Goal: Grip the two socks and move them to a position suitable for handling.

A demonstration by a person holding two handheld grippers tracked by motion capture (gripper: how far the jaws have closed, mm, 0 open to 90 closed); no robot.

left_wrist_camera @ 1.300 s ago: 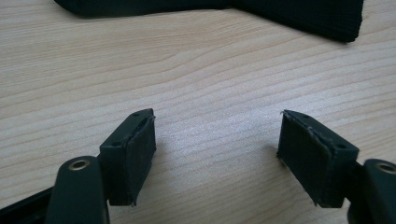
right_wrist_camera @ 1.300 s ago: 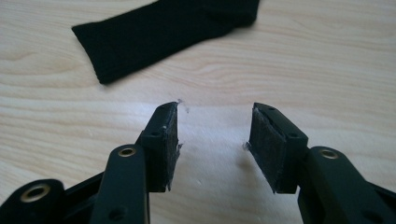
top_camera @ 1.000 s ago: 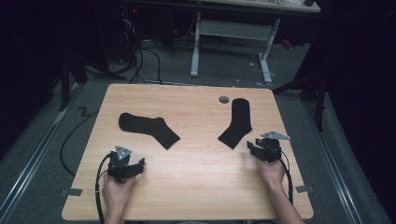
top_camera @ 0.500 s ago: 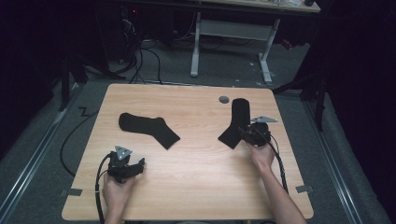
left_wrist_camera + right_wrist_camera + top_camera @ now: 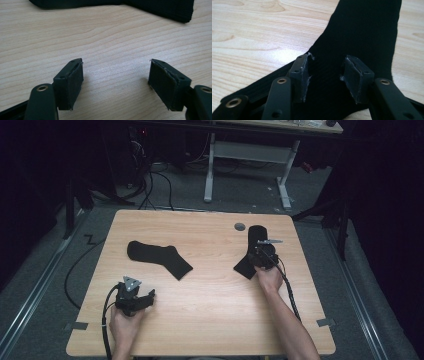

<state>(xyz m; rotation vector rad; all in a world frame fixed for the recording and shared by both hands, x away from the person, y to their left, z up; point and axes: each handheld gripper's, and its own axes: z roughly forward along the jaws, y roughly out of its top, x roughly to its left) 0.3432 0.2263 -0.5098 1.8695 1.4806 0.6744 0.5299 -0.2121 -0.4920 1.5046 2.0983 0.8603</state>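
Observation:
Two black socks lie on the wooden table [image 5: 215, 320]. The left sock [image 5: 159, 258] is flat at centre-left, and in the left gripper view its edge [image 5: 155, 6] lies ahead of my left gripper [image 5: 116, 80]. My left gripper [image 5: 149, 296] rests near the front left, open over bare wood. The right sock [image 5: 255, 234] lies at the right. My right gripper [image 5: 260, 254] sits over its bend. In the right gripper view, my right gripper [image 5: 327, 75] has its jaws apart over the sock [image 5: 364, 27], and they have just been opening a little. Sock fabric lies below the gap, not pinched.
A small grey disc [image 5: 240, 226] sits on the table near the far edge, just left of the right sock's top. Behind the table stand a white desk frame [image 5: 250, 155] and floor cables [image 5: 150, 175].
My right hand has moved away from the front right of the table, forward and left, onto the right sock. The left hand and both socks have stayed put.

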